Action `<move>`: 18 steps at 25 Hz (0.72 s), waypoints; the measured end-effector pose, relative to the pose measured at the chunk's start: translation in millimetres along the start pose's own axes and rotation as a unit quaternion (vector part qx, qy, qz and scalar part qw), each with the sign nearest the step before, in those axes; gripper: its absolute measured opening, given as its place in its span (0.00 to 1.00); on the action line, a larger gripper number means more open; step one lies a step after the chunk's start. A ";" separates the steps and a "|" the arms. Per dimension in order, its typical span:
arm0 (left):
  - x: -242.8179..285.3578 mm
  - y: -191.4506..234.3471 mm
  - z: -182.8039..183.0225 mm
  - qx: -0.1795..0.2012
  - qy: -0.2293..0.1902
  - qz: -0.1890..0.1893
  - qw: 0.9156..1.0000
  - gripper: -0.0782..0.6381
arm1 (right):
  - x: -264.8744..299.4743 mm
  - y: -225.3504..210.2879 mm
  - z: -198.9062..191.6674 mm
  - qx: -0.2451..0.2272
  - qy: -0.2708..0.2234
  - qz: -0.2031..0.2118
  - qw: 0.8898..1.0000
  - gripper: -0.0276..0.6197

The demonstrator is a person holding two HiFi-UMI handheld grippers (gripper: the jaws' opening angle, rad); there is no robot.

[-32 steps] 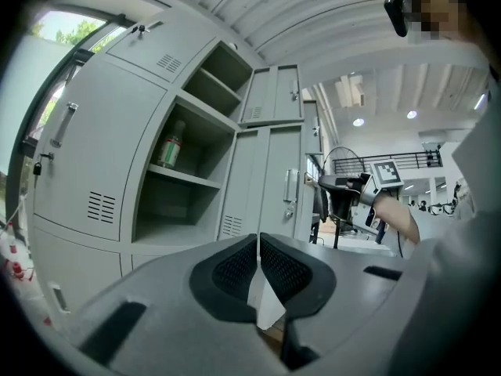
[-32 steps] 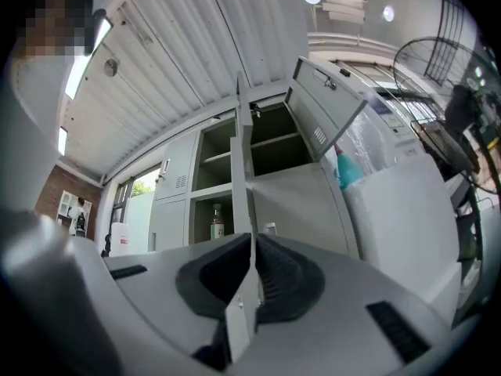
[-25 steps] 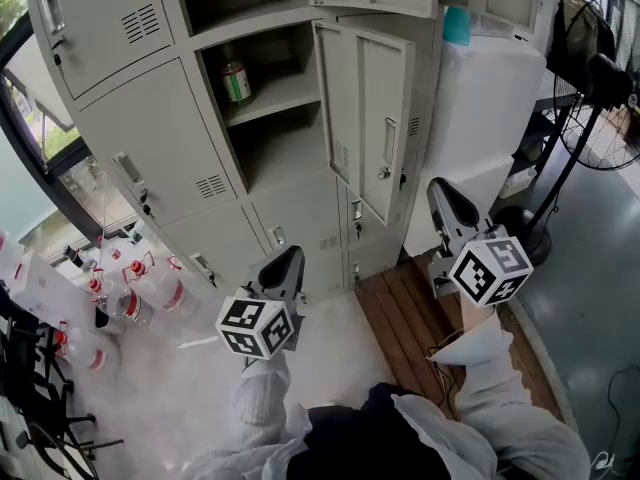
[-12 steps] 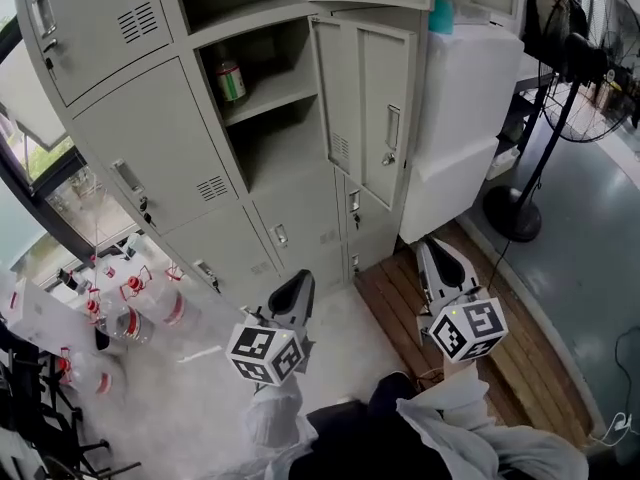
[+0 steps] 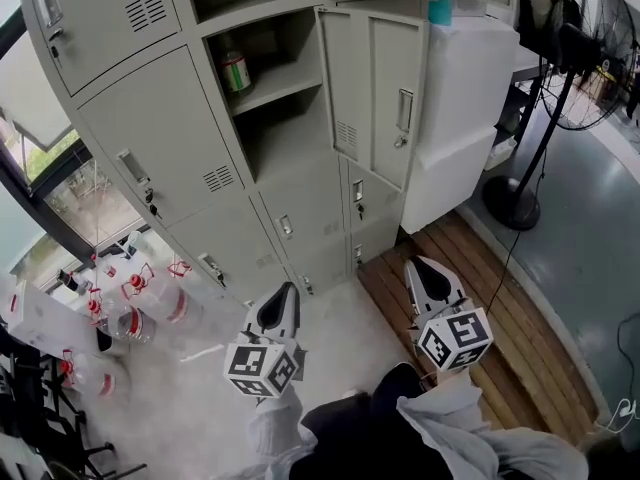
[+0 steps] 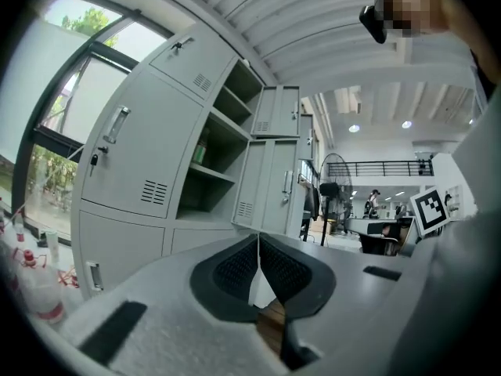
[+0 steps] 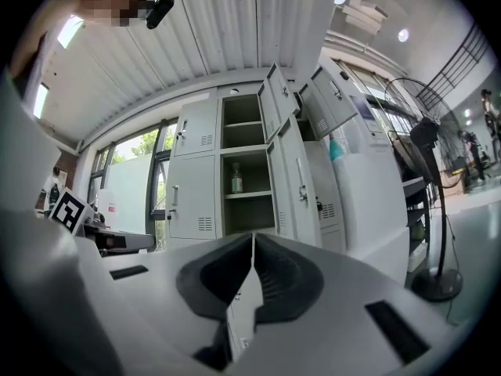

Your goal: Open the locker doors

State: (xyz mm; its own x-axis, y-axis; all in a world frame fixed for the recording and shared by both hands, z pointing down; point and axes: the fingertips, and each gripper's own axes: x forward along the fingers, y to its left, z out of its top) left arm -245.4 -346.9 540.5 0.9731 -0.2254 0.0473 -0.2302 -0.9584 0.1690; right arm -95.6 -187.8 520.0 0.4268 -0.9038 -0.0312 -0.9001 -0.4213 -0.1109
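The grey lockers [image 5: 150,118] fill the upper left of the head view. One tall door [image 5: 378,93] of the middle column stands open, showing shelves and a green can [image 5: 236,71]. The left column's doors [image 5: 165,163] and the small lower doors [image 5: 300,218] are closed. My left gripper [image 5: 283,300] is shut and empty, held low in front of the bottom lockers and apart from them. My right gripper [image 5: 428,271] hovers over the wooden decking, clear of the open door; its jaws have just closed a little further onto nothing. The pads meet in the left gripper view [image 6: 257,265] and in the right gripper view [image 7: 252,269].
A white cabinet [image 5: 470,108] stands right of the lockers, with a floor fan [image 5: 570,58] beyond it. Wooden decking [image 5: 490,288] lies at the lockers' foot on the right. Several clear bottles with red caps [image 5: 150,298] sit on the floor at left by the window.
Both grippers have dropped lower and drawn back from the lockers toward the person. The right one moved further. Both stayed shut and empty.
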 end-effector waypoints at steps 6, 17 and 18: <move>-8.2 1.9 1.0 0.011 -0.001 0.000 1.000 0.13 | 1.1 13.1 -4.7 0.000 0.012 0.011 1.000 0.04; -11.2 5.9 2.6 0.011 -0.003 0.002 1.000 0.13 | 5.8 20.0 -3.6 -0.006 0.020 0.022 1.000 0.04; -11.0 5.5 2.5 0.010 -0.003 0.002 1.000 0.13 | 6.4 21.1 -3.7 -0.005 0.020 0.025 0.999 0.04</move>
State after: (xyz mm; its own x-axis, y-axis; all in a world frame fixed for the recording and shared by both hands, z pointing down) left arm -257.4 -350.2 538.5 0.9724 -0.2294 0.0428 -0.2333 -0.9610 0.1483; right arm -112.3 -202.8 521.2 0.3780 -0.9258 0.0042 -0.9210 -0.3765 -0.1005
